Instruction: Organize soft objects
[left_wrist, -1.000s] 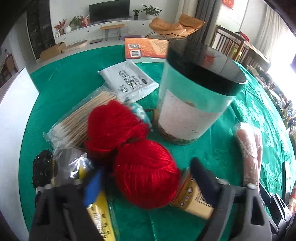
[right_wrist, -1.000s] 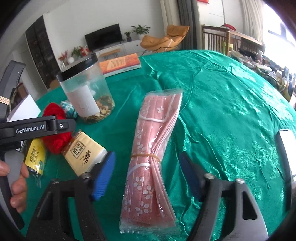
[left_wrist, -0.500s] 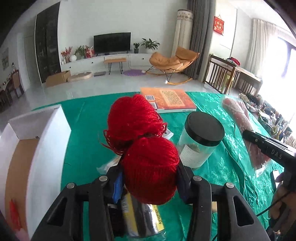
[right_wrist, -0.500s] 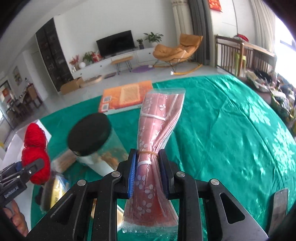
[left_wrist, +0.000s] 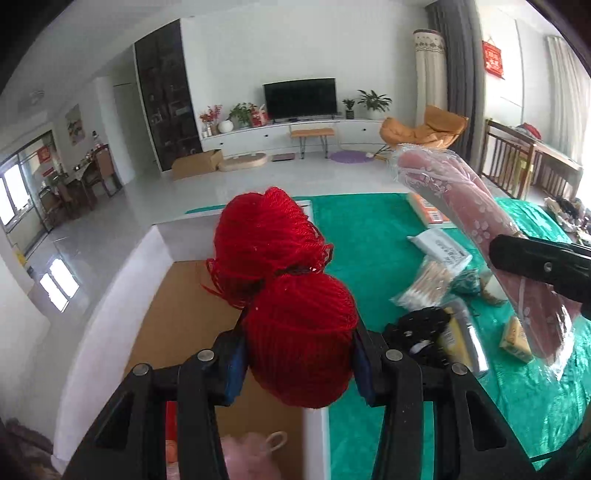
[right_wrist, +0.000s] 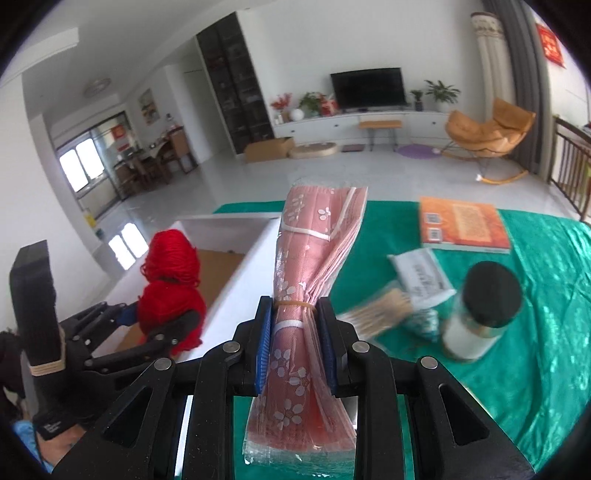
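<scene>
My left gripper (left_wrist: 297, 360) is shut on the lower of two joined red yarn balls (left_wrist: 288, 291) and holds them in the air over the right wall of a white box (left_wrist: 316, 435) with a brown floor. My right gripper (right_wrist: 295, 343) is shut on a pink flowered pack of face masks (right_wrist: 314, 273) in clear wrap, at its rubber band, raised near the box's right wall (right_wrist: 243, 273). The yarn (right_wrist: 171, 284) shows at the left in the right wrist view, the mask pack (left_wrist: 476, 221) at the right in the left wrist view.
On the green tablecloth (right_wrist: 546, 332) lie a black-lidded jar (right_wrist: 480, 310), cotton swabs (right_wrist: 376, 306), a white packet (right_wrist: 421, 277) and an orange book (right_wrist: 463, 225). A pink soft item (left_wrist: 255, 458) lies in the box. A black mesh item (left_wrist: 421, 325) and foil packets lie beside the box.
Both grippers closed on their objects, lifted them off the table and carried them left toward the white box. The yarn now hangs over the box wall.
</scene>
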